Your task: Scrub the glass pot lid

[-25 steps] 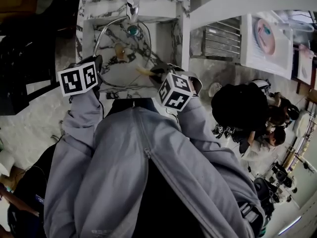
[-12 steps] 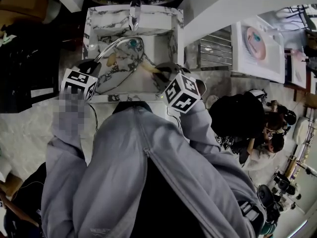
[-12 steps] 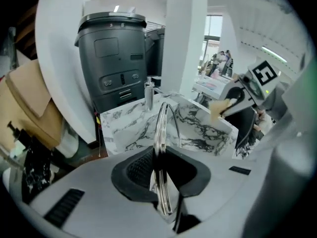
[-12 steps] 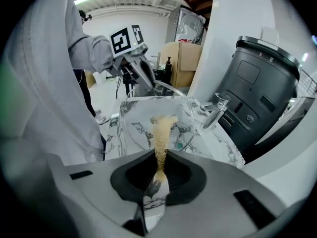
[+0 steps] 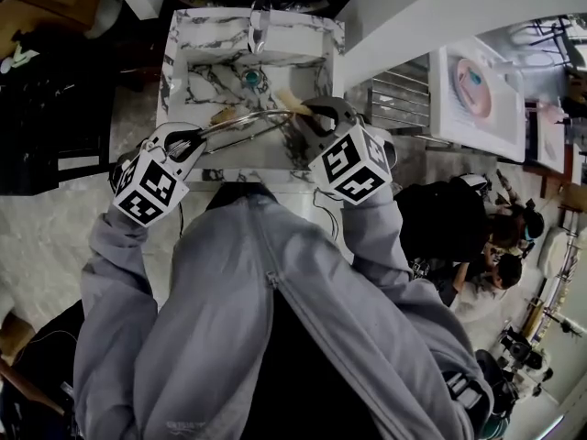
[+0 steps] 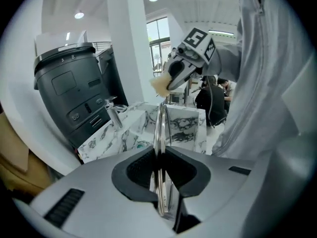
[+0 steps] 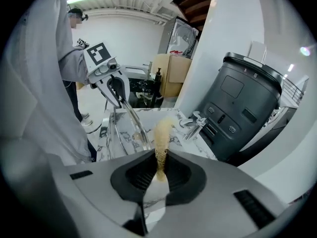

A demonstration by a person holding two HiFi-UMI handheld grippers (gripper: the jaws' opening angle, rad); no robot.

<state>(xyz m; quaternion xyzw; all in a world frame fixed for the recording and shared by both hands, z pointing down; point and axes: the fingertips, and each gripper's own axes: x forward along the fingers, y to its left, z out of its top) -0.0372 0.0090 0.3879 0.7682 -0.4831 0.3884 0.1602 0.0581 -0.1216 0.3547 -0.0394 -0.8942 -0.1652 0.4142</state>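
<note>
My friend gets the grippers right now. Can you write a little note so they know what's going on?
Left hand-held gripper: shut on the rim of the glass lid, held over the sink.
Right hand-held gripper: shut on a yellow sponge, close to the lid; contact unclear.
Done: lid and sponge are both in hand.
Left: scrub the glass, probably both sides; how clean it is, I can't tell.

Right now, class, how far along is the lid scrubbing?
Done: both items are picked up. In hand: left gripper shut on the glass pot lid above the sink; right gripper shut on a yellow scrubber. Left: no suds show, so scrubbing likely remains.
</note>
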